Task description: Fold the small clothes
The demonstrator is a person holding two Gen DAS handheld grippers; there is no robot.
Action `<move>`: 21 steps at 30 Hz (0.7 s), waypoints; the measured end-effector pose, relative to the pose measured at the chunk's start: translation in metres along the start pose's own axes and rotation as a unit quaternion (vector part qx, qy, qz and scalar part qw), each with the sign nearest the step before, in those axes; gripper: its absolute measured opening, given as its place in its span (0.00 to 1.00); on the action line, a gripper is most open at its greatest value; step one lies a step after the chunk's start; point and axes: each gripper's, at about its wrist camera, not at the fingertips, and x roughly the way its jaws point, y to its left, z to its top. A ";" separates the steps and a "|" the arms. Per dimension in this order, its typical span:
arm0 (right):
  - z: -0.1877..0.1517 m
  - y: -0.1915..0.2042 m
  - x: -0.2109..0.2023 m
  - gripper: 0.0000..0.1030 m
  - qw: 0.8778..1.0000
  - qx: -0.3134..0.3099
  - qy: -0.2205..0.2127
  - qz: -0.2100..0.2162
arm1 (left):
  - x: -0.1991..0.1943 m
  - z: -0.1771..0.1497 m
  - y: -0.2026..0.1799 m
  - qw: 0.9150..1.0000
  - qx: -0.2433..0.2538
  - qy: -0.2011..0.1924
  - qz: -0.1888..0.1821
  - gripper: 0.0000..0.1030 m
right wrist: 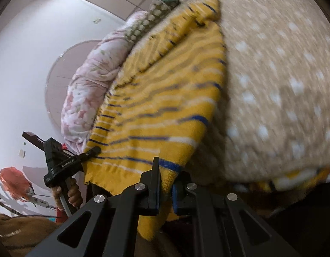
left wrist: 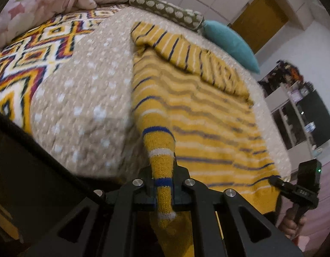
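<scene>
**Gripping the sweater hem at both corners**

Gripping starts closest to you: your left gripper (left wrist: pixel 162 190) has its fingers (left wrist: pixel 179 184) clenched on a bunched near corner of the yellow striped sweater (left wrist: pixel 199 115), with knit trailing down between them toward the camera. Your right gripper (right wrist: pixel 165 184) is likewise clamped on the other near corner, fabric pinched between the fingers (right wrist: pixel 154 184) and hanging below. In each wrist view you can see the opposite gripper at the far hem corner, held by a hand (right wrist: pixel 68 194).

From those two pinch points the sweater runs away from you, long axis pointing from the hem at the bed's near edge toward the neckline farther up. One sleeve (left wrist: pixel 186 51) is folded across the upper body. The garment lies on a beige dotted blanket (left wrist: pixel 83 81), its hem drooping over the bed edge.

Beside the blanket sits a bright geometric-patterned cover (left wrist: pixel 25 64). Beyond the sweater's top lie a green dotted bolster (left wrist: pixel 165 9) and a teal pillow (left wrist: pixel 231 42), with a rumpled pink floral quilt (right wrist: pixel 88 90) farther back. Both views are motion-blurred.
</scene>
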 end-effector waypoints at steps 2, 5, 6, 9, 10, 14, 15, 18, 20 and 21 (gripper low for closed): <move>0.017 0.009 0.001 0.09 1.000 -0.014 -0.011 0.006 | 0.001 0.021 -0.003 1.000 -0.004 -0.008 -0.004 0.07; 0.053 0.024 0.005 0.09 0.999 -0.041 -0.033 -0.006 | 0.003 0.056 -0.009 0.999 -0.007 -0.033 -0.006 0.07; 0.067 0.027 0.007 0.09 0.998 -0.048 -0.041 -0.012 | 0.004 0.067 -0.010 0.999 -0.008 -0.040 -0.005 0.07; 0.112 0.032 0.013 0.09 0.996 -0.050 -0.065 -0.021 | 0.016 0.109 -0.013 0.998 -0.025 -0.062 -0.006 0.07; 0.127 0.034 0.015 0.09 0.996 -0.049 -0.073 -0.025 | 0.021 0.122 -0.012 0.997 -0.031 -0.064 -0.007 0.07; 0.179 0.032 0.028 0.09 0.994 -0.029 -0.095 -0.036 | 0.057 0.174 -0.010 0.996 -0.064 -0.059 -0.011 0.07; 0.192 0.028 0.035 0.09 0.994 -0.021 -0.097 -0.041 | 0.064 0.180 -0.010 0.996 -0.066 -0.057 -0.007 0.07; 0.215 0.016 0.049 0.09 0.995 -0.006 -0.091 -0.050 | 0.084 0.198 -0.011 0.996 -0.069 -0.048 -0.002 0.07; 0.227 0.007 0.059 0.09 0.995 0.003 -0.085 -0.056 | 0.095 0.206 -0.008 0.996 -0.080 -0.041 -0.005 0.08; 0.231 0.002 0.064 0.09 0.995 0.010 -0.083 -0.058 | 0.099 0.209 -0.006 0.996 -0.086 -0.037 -0.007 0.08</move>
